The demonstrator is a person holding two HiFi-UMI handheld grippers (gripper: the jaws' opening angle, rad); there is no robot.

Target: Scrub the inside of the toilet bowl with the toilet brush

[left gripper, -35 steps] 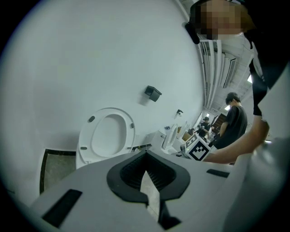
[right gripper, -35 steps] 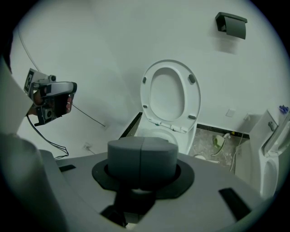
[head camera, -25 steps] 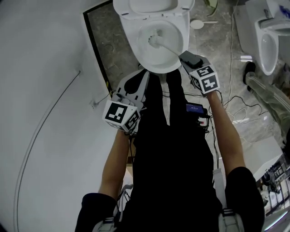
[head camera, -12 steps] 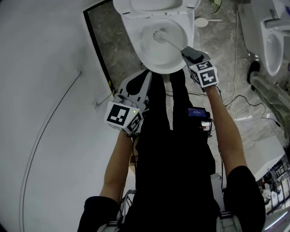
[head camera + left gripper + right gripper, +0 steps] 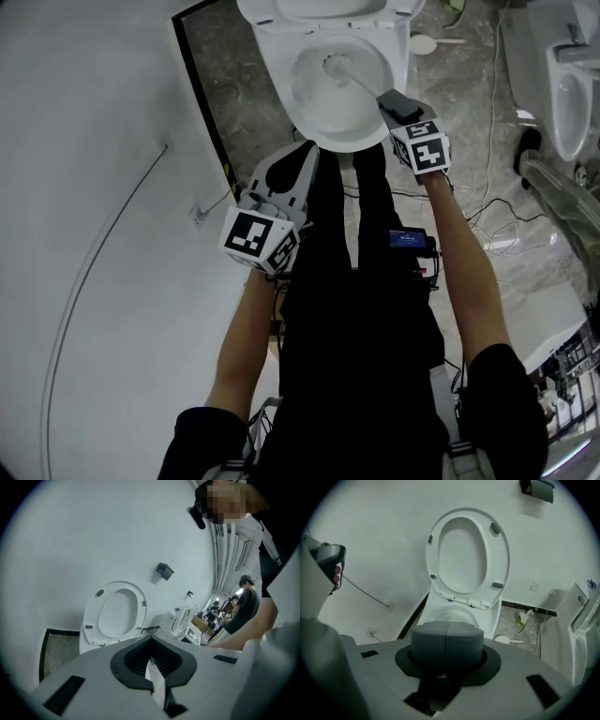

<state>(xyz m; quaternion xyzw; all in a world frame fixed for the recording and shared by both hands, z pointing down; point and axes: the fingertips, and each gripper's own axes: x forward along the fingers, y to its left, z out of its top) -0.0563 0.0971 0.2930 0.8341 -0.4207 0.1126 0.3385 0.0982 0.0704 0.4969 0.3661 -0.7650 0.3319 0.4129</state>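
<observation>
The white toilet bowl stands open at the top of the head view, its seat and lid raised against the wall. The toilet brush has its head inside the bowl near the far side, and its thin handle slants back to my right gripper. My right gripper is shut on the handle's dark grey end. My left gripper hangs by my left leg, short of the bowl. In its own view my left gripper is shut on nothing.
A white curved wall with a thin cable fills the left. A second white fixture and loose cables lie on the stone floor at the right. A green spray bottle and a white round scoop lie beside the toilet. People stand far off.
The brush head has slid from the bowl's left middle towards its far side, and my right gripper has followed a little forward. My left gripper has held its place.
</observation>
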